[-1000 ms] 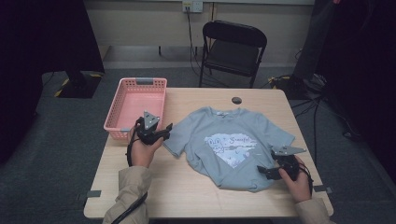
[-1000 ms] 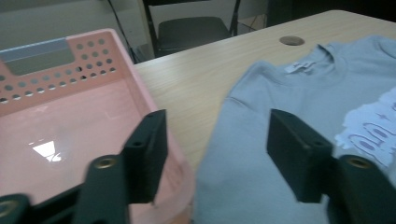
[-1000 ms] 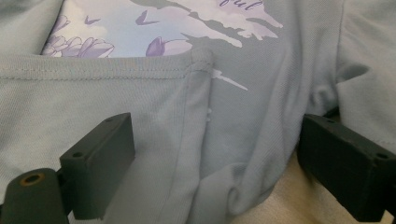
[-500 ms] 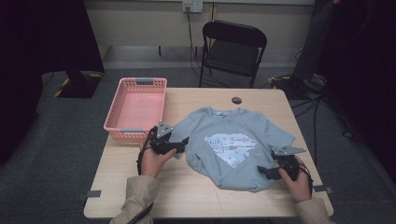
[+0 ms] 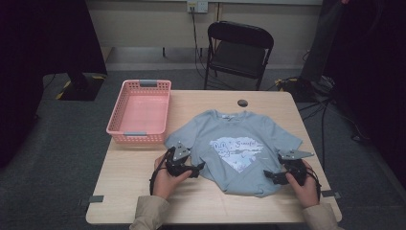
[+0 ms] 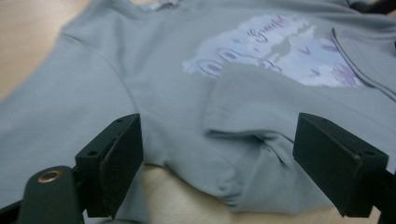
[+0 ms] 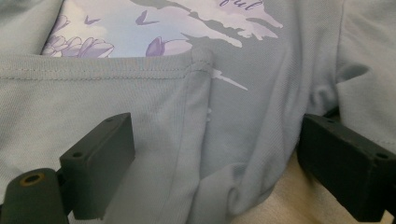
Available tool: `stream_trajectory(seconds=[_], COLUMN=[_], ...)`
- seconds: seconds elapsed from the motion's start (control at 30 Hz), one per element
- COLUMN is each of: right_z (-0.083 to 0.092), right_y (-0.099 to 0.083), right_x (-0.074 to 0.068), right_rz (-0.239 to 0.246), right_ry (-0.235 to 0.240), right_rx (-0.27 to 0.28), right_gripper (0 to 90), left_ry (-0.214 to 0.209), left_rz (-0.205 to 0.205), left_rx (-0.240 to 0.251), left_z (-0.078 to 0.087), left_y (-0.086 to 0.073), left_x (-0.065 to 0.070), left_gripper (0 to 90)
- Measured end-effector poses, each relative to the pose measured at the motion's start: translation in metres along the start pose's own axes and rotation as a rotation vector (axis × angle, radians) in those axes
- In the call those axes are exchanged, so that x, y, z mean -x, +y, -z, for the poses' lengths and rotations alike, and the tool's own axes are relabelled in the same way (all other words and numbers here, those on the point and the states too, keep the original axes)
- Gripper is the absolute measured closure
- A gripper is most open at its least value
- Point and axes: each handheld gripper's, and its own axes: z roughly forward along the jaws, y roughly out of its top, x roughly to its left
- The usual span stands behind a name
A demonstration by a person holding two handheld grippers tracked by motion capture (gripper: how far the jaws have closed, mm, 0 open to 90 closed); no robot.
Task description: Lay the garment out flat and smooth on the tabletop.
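One T-shirt (image 5: 239, 146), lower centre of high view, spread on table (image 5: 124, 191), hem corners folded up. We judge it soft, light, limp, prone to slide; take hold at bunched folded corners. Grey-blue, pale heart print, purple script. Left gripper (image 5: 194, 168) jaws have just been opening, now wide, straddling fold, holding nothing. Right gripper (image 5: 272, 176) jaws wide, cloth between, unpinched.
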Motion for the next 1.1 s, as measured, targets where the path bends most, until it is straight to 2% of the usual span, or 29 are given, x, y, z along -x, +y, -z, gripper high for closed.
stream_trajectory(seconds=[0.07, 0.23, 0.37, 0.73, 1.1], right_z=[0.000, 0.000, 0.000, -0.002, -0.003], right_y=[0.000, 0.000, 0.000, 0.002, 0.003], right_x=[0.000, 0.000, 0.000, 0.002, 0.004], right_rz=[0.000, -0.001, -0.002, -0.001, -0.005], right_ry=[0.000, 0.000, -0.002, -0.003, -0.011], right_rx=[0.000, 0.000, -0.002, -0.009, -0.010], right_gripper=[10.3, 10.2, 9.3, 7.0, 6.8], left_ry=[-0.011, -0.001, -0.008, -0.044, -0.048], left_rz=[-0.014, -0.052, -0.025, -0.046, -0.050], left_rx=[-0.027, -0.088, -0.091, -0.096, -0.095], left_z=[-0.005, -0.013, -0.014, -0.019, -0.021], left_y=[-0.003, -0.008, -0.007, -0.004, -0.003], left_x=[0.003, 0.006, 0.005, -0.001, -0.003], left_gripper=[16.0, 16.5, 15.8, 14.3, 14.3])
